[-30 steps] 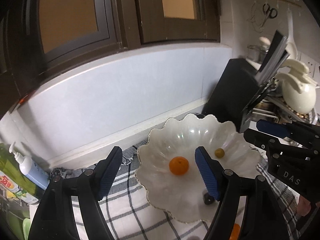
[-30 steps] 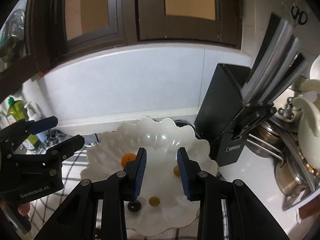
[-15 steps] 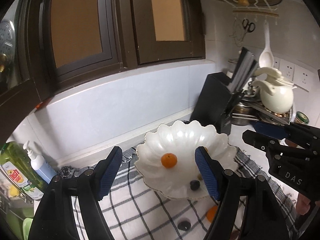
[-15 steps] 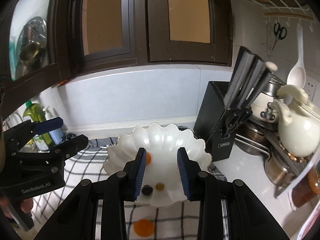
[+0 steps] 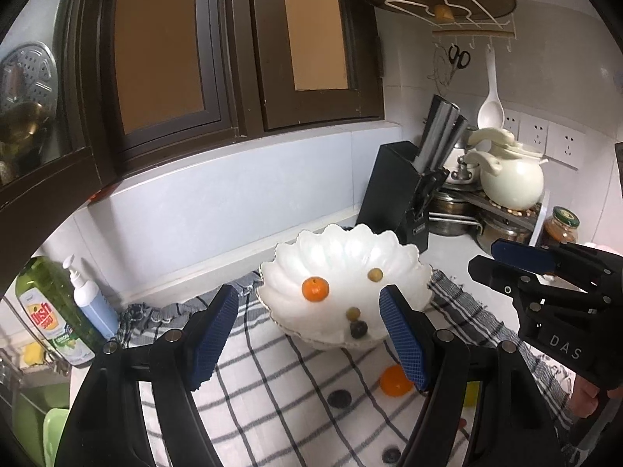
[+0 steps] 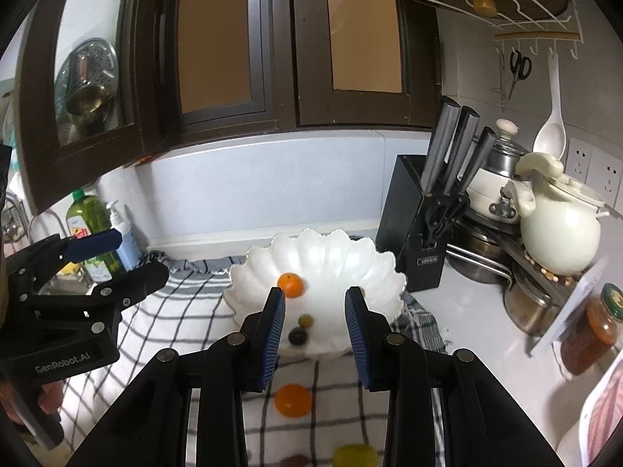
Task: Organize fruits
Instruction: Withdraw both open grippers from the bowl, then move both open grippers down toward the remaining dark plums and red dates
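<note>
A white scalloped bowl (image 5: 401, 249) (image 6: 350, 257) sits on a checked cloth (image 5: 272, 389) (image 6: 171, 311). It holds a small orange (image 5: 315, 288) (image 6: 290, 285), two olive-green fruits (image 5: 375, 274) (image 5: 353, 313) and a dark grape (image 5: 358, 329) (image 6: 298, 337). On the cloth in front lie an orange fruit (image 5: 393, 381) (image 6: 293, 400), dark fruits (image 5: 339, 399) and a yellow-green fruit (image 6: 354, 455). My left gripper (image 5: 307, 336) is open and empty, above the cloth before the bowl. My right gripper (image 6: 315, 327) is open and empty, also before the bowl.
A black knife block (image 5: 405, 190) (image 6: 420, 218) stands right of the bowl. Pots and a cream kettle (image 6: 557, 229) fill the right corner, with a jar (image 6: 592, 330). Soap bottles (image 5: 58, 311) stand at the left by a sink. A wall and dark window frames lie behind.
Both grippers have pulled back and up from the bowl, so it looks smaller and the cloth with loose fruits has come into view. Both stay open and empty.
</note>
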Action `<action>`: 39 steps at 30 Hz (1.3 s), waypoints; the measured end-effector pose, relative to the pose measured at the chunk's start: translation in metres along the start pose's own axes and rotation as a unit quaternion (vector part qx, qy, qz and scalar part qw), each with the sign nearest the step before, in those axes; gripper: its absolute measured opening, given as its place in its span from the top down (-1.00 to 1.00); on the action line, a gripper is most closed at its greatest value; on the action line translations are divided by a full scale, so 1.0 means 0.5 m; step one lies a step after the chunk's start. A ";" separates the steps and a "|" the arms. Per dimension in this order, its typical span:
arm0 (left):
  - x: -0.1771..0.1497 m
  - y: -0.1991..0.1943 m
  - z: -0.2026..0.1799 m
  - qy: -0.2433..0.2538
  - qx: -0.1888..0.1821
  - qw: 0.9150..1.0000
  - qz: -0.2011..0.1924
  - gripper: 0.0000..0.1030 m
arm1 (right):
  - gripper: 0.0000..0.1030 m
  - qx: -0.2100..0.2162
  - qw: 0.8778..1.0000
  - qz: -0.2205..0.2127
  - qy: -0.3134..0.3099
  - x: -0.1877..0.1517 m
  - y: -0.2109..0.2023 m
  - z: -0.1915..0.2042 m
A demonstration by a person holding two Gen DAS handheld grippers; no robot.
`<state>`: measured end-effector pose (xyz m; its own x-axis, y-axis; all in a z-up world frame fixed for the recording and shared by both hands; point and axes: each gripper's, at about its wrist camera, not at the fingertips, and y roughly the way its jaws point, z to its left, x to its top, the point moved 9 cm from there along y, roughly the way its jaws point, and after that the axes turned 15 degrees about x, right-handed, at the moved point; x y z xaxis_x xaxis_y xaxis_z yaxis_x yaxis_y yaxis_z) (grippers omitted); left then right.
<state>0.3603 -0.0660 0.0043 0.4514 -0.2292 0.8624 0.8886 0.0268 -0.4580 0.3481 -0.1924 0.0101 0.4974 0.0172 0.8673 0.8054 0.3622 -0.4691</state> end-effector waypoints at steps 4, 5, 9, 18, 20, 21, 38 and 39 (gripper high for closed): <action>-0.018 -0.019 -0.008 0.005 0.002 1.000 -0.001 -0.45 | 0.36 0.003 1.000 0.012 -0.003 -0.034 -0.015 0.005; -0.023 -0.024 -0.010 0.006 0.003 1.000 -0.001 -0.45 | 0.35 0.003 1.000 0.014 -0.005 -0.043 -0.019 0.007; -0.042 -0.037 -0.020 0.011 0.006 1.000 0.000 -0.45 | 0.36 0.002 1.000 0.019 -0.014 -0.072 -0.034 0.009; -0.105 -0.052 -0.054 0.023 -0.023 0.999 0.022 -0.45 | 0.36 0.000 1.000 0.016 -0.007 -0.128 -0.062 0.013; -0.117 -0.056 -0.062 0.028 -0.025 0.999 0.022 -0.45 | 0.36 0.002 1.000 0.021 -0.008 -0.141 -0.065 0.015; -0.127 -0.057 -0.066 0.032 -0.026 0.999 0.025 -0.45 | 0.36 0.005 1.000 0.024 -0.010 -0.148 -0.065 0.017; -0.269 -0.045 -0.114 0.056 -0.054 0.994 0.080 -0.45 | 0.36 0.012 0.995 0.095 -0.006 -0.288 -0.045 0.027; -0.278 -0.043 -0.116 0.059 -0.056 0.993 0.083 -0.44 | 0.36 0.012 0.995 0.098 -0.007 -0.292 -0.043 0.027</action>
<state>0.2736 -0.0913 -0.1183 0.5726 -0.3428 0.7447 0.7850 -0.0326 -0.6186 0.2537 -0.1903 -0.1043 0.6392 0.1024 0.7622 0.6855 0.3732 -0.6251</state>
